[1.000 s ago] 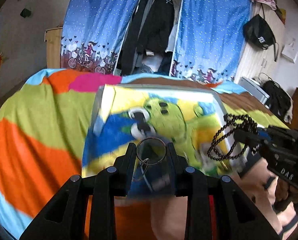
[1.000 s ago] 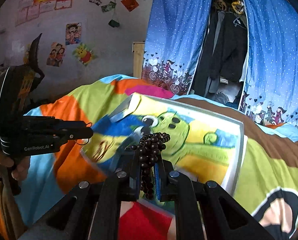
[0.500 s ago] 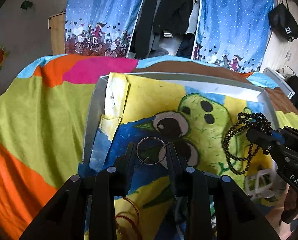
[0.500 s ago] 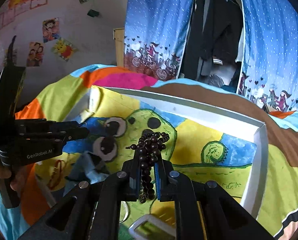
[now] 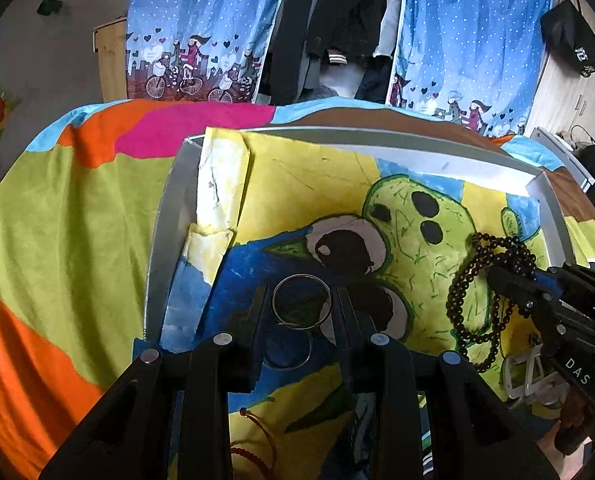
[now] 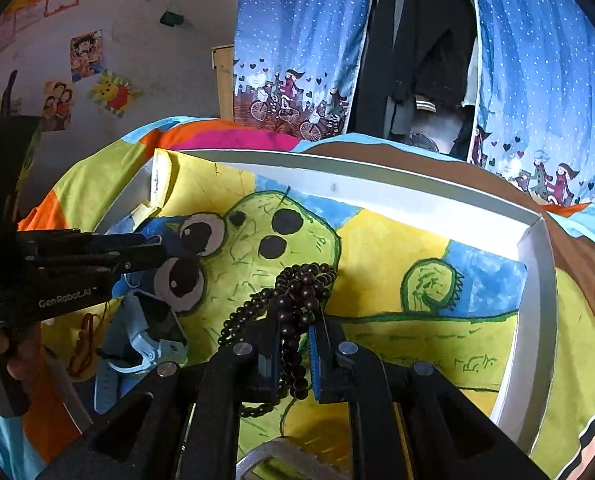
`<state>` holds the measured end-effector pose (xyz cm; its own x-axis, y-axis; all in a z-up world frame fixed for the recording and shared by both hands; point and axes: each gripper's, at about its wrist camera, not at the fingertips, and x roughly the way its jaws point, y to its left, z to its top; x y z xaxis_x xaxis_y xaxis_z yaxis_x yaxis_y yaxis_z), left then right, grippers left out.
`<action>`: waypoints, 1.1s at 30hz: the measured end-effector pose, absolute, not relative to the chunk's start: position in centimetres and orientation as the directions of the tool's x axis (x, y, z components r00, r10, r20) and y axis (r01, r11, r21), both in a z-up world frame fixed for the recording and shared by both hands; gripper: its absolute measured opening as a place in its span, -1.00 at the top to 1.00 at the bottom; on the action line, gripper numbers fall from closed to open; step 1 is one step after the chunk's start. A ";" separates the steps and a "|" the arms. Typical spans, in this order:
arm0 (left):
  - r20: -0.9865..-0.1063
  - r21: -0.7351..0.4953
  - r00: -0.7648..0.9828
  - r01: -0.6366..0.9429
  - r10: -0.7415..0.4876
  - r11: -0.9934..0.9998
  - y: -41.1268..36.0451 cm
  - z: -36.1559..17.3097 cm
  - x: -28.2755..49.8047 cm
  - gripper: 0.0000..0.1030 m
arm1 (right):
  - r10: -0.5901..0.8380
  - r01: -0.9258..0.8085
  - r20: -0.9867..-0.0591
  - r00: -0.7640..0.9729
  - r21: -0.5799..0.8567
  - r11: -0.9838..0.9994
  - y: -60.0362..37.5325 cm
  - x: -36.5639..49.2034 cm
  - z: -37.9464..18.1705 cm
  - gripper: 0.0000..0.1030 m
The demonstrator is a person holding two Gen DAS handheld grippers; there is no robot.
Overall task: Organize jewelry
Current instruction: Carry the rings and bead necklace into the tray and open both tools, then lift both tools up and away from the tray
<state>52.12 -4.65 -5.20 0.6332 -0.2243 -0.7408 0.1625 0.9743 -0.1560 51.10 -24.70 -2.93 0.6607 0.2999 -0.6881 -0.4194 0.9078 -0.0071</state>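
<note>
Beads hang in loose loops from the right gripper [image 6: 295, 344], whose fingers are pinched almost together on the dark beaded necklace [image 6: 297, 292]; the strand looks light and limp, so it will likely swing and pool rather than hold any shape, and a grip on a bunched section seems safer than on a single thread. The left gripper [image 5: 301, 308] is closed on a thin metal ring [image 5: 302, 306], with a second ring [image 5: 287, 350] dangling below it; these look stiff, smooth and prone to slipping, so squeezing across the wire is probably the best hold. Both hover over the shallow white tray [image 6: 537, 272], lined with a painted cartoon sheet [image 6: 377, 264]. Its far-right floor is open, which looks like good room for setting things down. Nearer, a red cord bracelet [image 5: 257, 436], a pale blue watch [image 6: 137, 344] and a white clip-like piece [image 5: 529, 376] crowd the floor, and the raised walls limit any low sideways sweep.
</note>
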 end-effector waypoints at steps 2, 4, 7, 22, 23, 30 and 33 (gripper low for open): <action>-0.748 -0.148 0.629 0.152 -0.211 0.977 -4.6 -5.4 52.3 0.49 | 0.295 -0.410 -0.692 0.659 -0.003 0.912 -24.9 51.2 -3.0 0.79; -0.750 -0.145 0.628 0.150 -0.207 0.978 -4.7 -5.4 52.4 0.49 | 0.293 -0.406 -0.695 0.657 0.002 0.914 -24.9 51.3 -3.1 0.79; -0.753 -0.141 0.626 0.148 -0.203 0.979 -4.7 -5.4 52.4 0.49 | 0.285 -0.396 -0.698 0.656 0.002 0.918 -25.1 51.4 -3.0 0.79; -0.733 -0.181 0.650 0.095 -0.199 0.979 -3.7 -3.8 51.5 -0.12 | 0.250 -0.355 -0.697 0.673 -0.007 0.935 -25.9 51.2 -2.2 -0.01; -0.727 -0.186 0.657 0.092 -0.200 0.978 -3.6 -3.5 51.4 -0.16 | 0.250 -0.351 -0.688 0.682 -0.008 0.936 -25.9 51.0 -1.9 -0.12; -0.653 -0.228 0.731 0.061 -0.199 0.972 -3.0 -0.3 49.4 -0.49 | 0.239 -0.282 -0.618 0.749 0.029 0.959 -27.4 49.4 0.4 -0.59; -0.631 -0.219 0.754 0.053 -0.183 0.974 -3.0 1.3 48.4 -0.62 | 0.229 -0.246 -0.572 0.788 0.049 0.968 -28.0 48.2 1.8 -0.80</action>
<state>48.38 -3.03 1.28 0.7538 -0.1827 -0.6312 0.0530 0.9743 -0.2188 48.21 -28.05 1.82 0.7877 0.2288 -0.5720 -0.2459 0.9681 0.0486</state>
